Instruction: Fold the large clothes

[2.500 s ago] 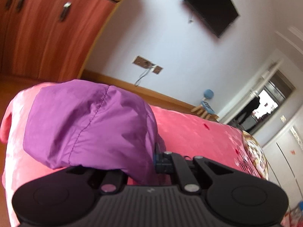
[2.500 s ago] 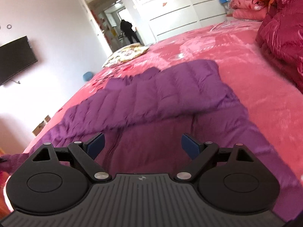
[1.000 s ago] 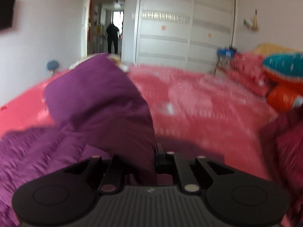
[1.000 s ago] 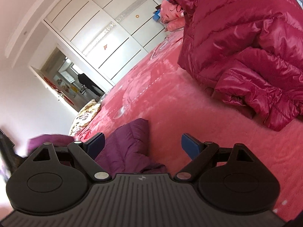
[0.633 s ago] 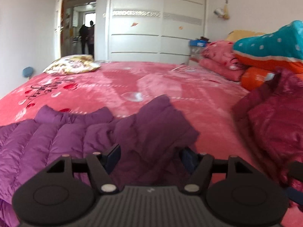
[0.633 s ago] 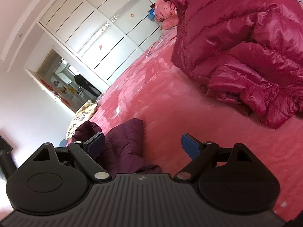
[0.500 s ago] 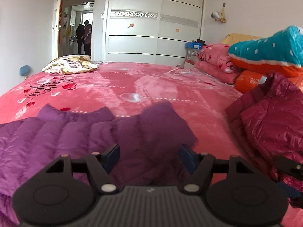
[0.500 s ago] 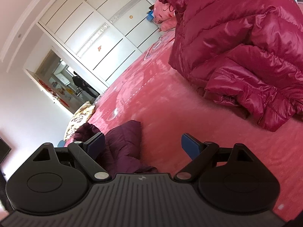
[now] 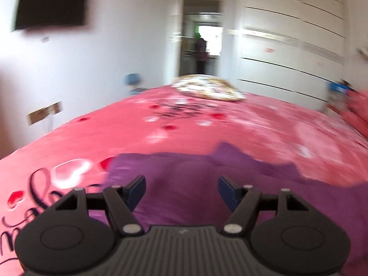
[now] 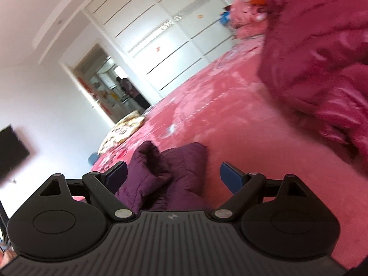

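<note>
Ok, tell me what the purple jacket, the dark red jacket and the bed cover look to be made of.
Purple jacket: thin synthetic shell, probably nylon or polyester, matte, with stitched quilted padding.
Dark red jacket: similar quilted puffer fabric but glossy; highlights glint on its puffed ridges.
Bed cover: soft plush fleece, it seems; a fuzzy pink nap with a faint sheen, though blur leaves it uncertain.

wall tv [image 9: 50,4], floral pillow [image 9: 208,88], white wardrobe [image 9: 292,43].

jacket [image 9: 207,184] on bed [image 9: 161,133] | pillow [image 9: 207,87] behind | coat [image 10: 322,57] right
</note>
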Demonstrator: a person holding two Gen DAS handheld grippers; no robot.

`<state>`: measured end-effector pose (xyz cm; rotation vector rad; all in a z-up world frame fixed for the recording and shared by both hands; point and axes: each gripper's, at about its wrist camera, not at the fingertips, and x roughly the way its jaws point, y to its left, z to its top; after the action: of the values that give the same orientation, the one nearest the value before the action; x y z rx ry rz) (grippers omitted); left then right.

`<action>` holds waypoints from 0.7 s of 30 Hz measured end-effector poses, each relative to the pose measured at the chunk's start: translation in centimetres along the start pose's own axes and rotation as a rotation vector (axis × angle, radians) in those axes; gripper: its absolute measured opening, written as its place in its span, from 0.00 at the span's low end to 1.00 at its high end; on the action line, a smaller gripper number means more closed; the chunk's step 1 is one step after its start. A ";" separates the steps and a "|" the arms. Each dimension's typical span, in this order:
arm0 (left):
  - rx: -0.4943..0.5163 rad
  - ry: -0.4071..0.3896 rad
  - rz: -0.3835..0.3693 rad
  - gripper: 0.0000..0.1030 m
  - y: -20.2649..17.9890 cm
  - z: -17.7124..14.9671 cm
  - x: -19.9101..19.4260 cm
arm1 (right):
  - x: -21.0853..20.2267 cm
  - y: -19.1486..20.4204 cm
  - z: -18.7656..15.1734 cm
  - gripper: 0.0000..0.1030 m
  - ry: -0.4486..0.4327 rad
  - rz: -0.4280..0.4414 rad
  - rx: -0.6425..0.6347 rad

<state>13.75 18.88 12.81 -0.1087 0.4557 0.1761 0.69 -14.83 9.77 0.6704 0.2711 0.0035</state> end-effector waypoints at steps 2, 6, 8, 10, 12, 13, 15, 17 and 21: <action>-0.021 0.004 0.029 0.67 1.0 0.1 0.8 | 1.4 0.8 0.3 1.00 -0.001 0.030 -0.040; -0.003 0.026 0.044 0.67 1.7 -0.6 2.1 | 4.2 2.0 0.8 1.00 -0.003 0.065 -0.124; 0.014 0.034 0.040 0.68 1.8 -1.0 2.6 | 5.3 2.1 1.1 1.00 0.000 0.105 -0.109; 0.025 0.037 0.033 0.69 1.9 -1.3 2.8 | 6.1 2.6 1.4 1.00 0.018 0.139 -0.132; 0.030 0.039 0.023 0.69 1.8 -1.6 2.8 | 6.9 3.1 1.3 0.97 0.054 0.152 -0.185; 0.031 0.038 0.021 0.70 2.0 -1.7 2.9 | 7.2 3.1 1.2 0.93 0.064 0.165 -0.197; 0.033 0.040 0.019 0.70 1.9 -1.8 3.0 | 8.2 3.1 0.7 0.82 0.114 0.195 -0.196; 0.046 0.045 0.014 0.70 1.8 -2.1 3.1 | 8.8 3.1 0.2 0.76 0.156 0.222 -0.179; 0.070 0.051 0.010 0.70 1.4 -2.6 3.2 | 9.3 3.0 -1.1 0.30 0.246 0.211 -0.194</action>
<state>15.16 20.35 8.98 -0.0420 0.5131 0.1673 9.60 -10.97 8.53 0.5021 0.4294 0.3118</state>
